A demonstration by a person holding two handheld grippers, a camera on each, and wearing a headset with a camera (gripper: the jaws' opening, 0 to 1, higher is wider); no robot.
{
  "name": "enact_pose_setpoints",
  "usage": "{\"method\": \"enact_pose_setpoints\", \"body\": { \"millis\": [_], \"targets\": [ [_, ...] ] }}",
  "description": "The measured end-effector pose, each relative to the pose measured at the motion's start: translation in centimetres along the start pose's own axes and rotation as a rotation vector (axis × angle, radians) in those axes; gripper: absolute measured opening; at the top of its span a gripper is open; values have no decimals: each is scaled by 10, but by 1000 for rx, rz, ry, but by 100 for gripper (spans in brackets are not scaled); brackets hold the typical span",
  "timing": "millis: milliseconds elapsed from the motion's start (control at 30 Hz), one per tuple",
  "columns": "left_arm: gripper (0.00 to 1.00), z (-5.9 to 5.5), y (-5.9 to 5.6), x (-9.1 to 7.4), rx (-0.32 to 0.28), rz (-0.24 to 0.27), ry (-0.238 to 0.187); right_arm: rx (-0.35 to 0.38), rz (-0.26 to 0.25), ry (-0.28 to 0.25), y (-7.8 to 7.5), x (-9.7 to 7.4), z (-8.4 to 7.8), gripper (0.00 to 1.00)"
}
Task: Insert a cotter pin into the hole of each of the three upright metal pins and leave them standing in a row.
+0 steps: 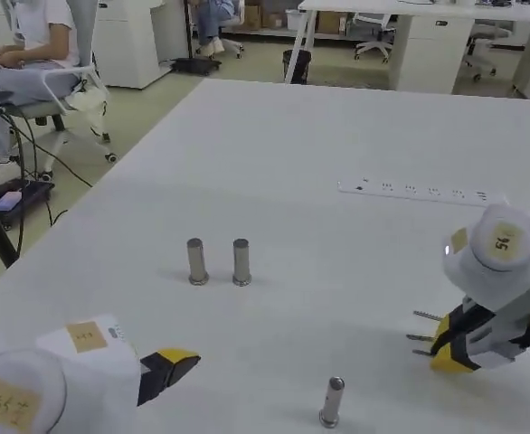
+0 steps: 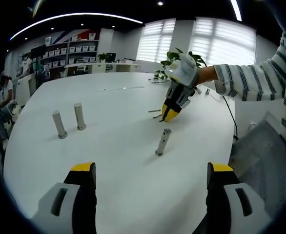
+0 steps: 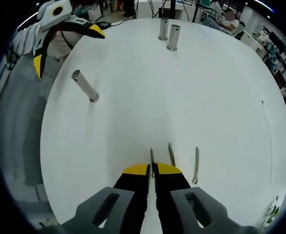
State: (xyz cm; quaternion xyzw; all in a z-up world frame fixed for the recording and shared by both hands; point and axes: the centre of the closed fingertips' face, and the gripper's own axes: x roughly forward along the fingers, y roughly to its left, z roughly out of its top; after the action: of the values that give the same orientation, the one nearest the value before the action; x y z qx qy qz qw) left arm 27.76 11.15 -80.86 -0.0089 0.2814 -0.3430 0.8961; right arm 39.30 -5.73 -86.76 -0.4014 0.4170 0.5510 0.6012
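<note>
I'm at pick-up: my right claw point(image 3: 153, 170) pinches one cotter pin point(image 3: 152, 160), the spare cotter pins point(image 3: 171, 155) just right of it, while my left claw point(image 2: 151, 168) gapes empty; next I must line it up with the hole of the metal pin point(image 3: 84, 86) ahead-left.

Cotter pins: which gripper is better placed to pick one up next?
Right. The right gripper is at the three cotter pins, jaws apparently shut on one's end. The left gripper is open, back near the table edge, well away from them.
</note>
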Motion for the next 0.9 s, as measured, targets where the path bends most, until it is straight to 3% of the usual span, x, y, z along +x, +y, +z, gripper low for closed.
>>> {"method": "enact_pose_setpoints", "body": {
  "millis": [233,333,367,600,700,900],
  "targets": [
    [93,3,-5,7,-9,-25,-9,14,7,17,-3,1,-1,4],
    [92,6,-7,7,-14,-34,-20,129,16,1,-3,1,-1,3],
    [92,7,-7,8,-13,-36,-20,132,18,-3,-4,1,-1,2],
    [93,10,-7,6,1,-42,-17,139,10,-29,-3,0,0,2],
    [93,12,-8,6,5,-44,-19,106,-24,-28,-2,-3,2,2],
    [93,11,-8,6,8,-50,-5,64,-39,-29,3,-11,4,1]
  ]
}}
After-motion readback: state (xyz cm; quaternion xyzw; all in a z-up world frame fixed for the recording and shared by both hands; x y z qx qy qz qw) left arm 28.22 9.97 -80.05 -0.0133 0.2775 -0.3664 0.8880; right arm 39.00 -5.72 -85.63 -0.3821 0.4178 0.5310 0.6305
